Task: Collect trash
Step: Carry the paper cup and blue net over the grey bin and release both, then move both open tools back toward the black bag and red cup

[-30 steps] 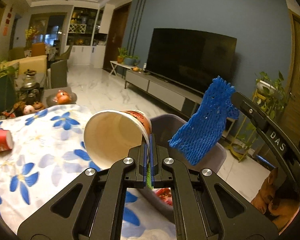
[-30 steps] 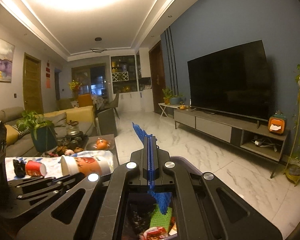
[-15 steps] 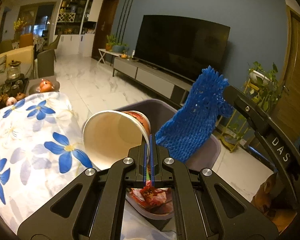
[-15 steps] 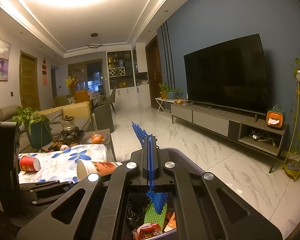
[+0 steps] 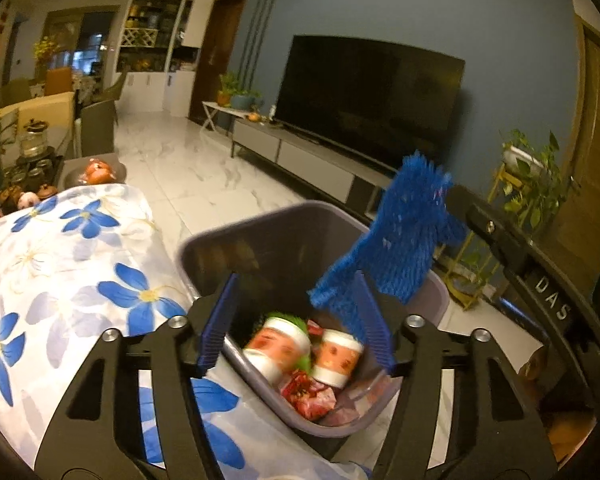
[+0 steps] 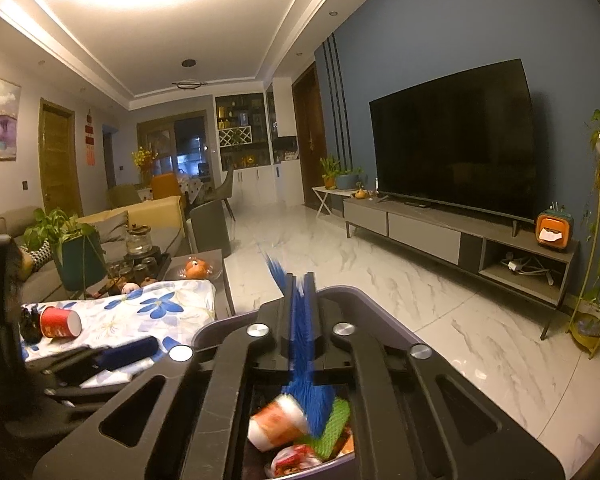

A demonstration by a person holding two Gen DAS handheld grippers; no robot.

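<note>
Left wrist view: the left gripper (image 5: 296, 320) stands wide open with nothing between its blue pads, poised over the grey trash bin (image 5: 196, 248), which sits just off the table's edge. The table (image 5: 60, 264) carries a white cloth with blue flowers. Inside the bin lie two paper cups with red print, one blurred (image 5: 278, 348) and one upright-looking (image 5: 336, 360), beside a red wrapper (image 5: 308, 394) and a bit of green foam netting. At the bin's far right rim hangs the blue foam net (image 5: 400, 240), pinched by the right gripper whose black arm enters from the right.

Right wrist view: the right gripper (image 6: 300, 312) is nearly closed, its fingers pressed on the blue foam net (image 6: 306, 392), which runs between them and dangles into the bin (image 6: 364, 300) directly below. Under the net a paper cup (image 6: 276, 420) lies on its side next to green netting (image 6: 336, 420) and a red wrapper. On the table (image 6: 168, 312) to the left, a red paper cup (image 6: 60, 323) lies on its side near the far edge. Whether it touches the dark object beside it I cannot tell. The open left gripper shows low at the left, at the table's near edge.
</note>
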